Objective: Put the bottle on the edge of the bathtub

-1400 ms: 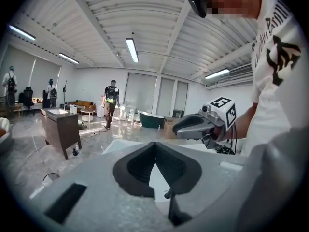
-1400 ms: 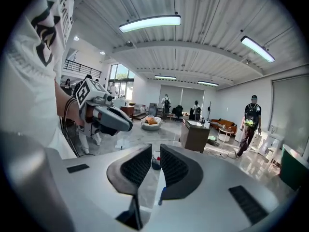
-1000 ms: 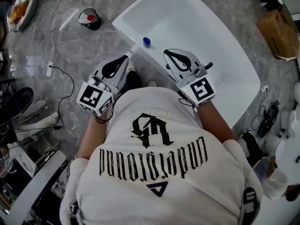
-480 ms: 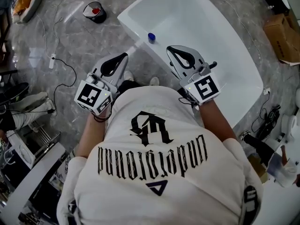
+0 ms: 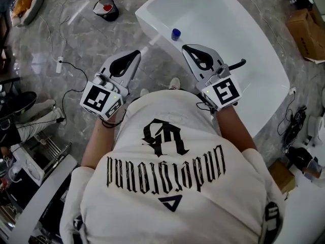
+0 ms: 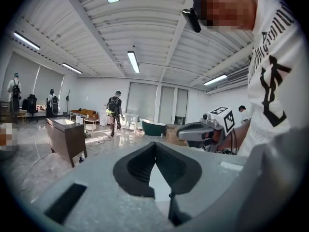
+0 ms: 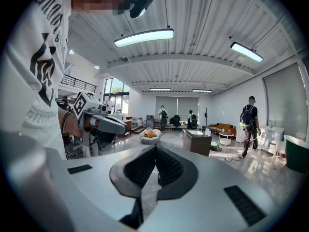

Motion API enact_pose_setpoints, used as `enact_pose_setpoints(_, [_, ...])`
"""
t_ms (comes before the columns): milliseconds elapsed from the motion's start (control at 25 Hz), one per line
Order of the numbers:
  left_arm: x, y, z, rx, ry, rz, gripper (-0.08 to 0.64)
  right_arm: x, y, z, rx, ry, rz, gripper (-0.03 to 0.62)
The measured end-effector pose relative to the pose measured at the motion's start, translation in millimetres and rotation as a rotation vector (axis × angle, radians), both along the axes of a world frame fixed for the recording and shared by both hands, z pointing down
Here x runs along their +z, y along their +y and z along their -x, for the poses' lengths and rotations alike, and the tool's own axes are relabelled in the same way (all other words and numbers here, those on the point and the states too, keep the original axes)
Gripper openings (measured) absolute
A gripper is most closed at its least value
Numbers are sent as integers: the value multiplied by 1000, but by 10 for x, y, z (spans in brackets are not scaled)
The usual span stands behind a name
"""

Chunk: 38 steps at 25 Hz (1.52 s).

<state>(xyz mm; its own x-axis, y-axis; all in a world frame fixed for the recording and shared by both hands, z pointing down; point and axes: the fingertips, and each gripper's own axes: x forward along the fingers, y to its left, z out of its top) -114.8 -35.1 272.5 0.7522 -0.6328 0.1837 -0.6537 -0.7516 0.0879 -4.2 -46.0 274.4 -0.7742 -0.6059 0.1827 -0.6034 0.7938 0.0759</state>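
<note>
marble floor (image 5: 76, 39) surrounds the bathtub (image 5: 223, 24); bottle (image 5: 175, 33) apparently stands on its edge, hence left tool (image 5: 136, 53) and right tool (image 5: 187, 49) closed, empty.

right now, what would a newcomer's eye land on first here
The big white bathtub fills the top of the head view, with a small blue-capped bottle on its near rim. Just below it, the left gripper and right gripper are held out side by side, jaws shut and empty.
</note>
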Motion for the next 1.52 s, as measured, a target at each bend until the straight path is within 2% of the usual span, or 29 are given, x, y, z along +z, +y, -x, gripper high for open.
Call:
enact_pose_setpoints(320, [52,353,741,26,39,20,15,41,436,812,23,3,24,14])
enact_pose_setpoints(720, [167,648,1101,141,101,41,15,157,910,1221,126,50,60,14])
enact_pose_setpoints(1080, [233,863,921,208,126,59,15,168,1221,1043,181,81,71,14])
enact_pose_setpoints(1520, [177,1335,183,253,99,62,15,175,1674,352,198,61,82,14])
